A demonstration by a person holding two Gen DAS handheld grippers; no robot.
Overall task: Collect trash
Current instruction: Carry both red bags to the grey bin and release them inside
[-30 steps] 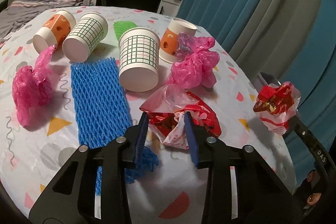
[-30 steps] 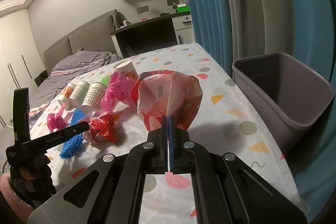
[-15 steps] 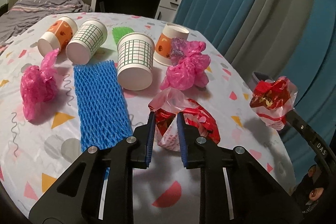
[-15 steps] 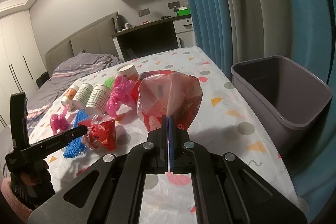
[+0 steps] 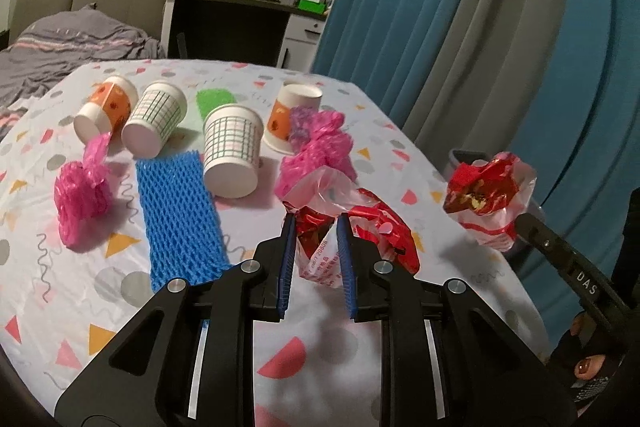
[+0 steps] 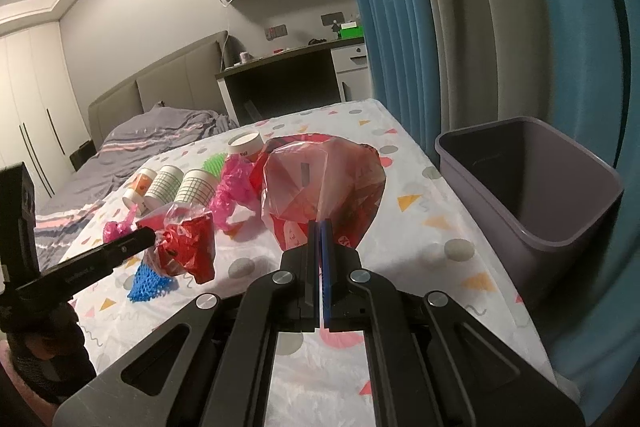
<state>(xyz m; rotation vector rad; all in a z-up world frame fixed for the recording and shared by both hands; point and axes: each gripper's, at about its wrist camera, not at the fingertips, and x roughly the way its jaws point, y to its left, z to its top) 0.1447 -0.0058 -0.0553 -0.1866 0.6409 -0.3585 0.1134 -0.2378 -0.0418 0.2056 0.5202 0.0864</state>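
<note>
both grippers (image 5: 316, 223) (image 6: 319, 227) clamping red plastic bags (image 5: 320, 203) (image 6: 320, 175), table (image 5: 120, 307)

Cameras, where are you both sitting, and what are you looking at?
Left wrist: sits on the left gripper, looking across the table at paper cups; its jaws pinch a red wrapper; a gloved hand shows.
Right wrist: sits on the right gripper, facing the bed and grey bin; its jaws grip a red plastic bag.
Both show each other's gripper, the cups and blue foam net.

A home bedroom: a bed (image 6: 160, 135) with headboard, wardrobe (image 6: 28, 99), desk (image 6: 280, 75) and curtains (image 6: 440, 27).
</note>
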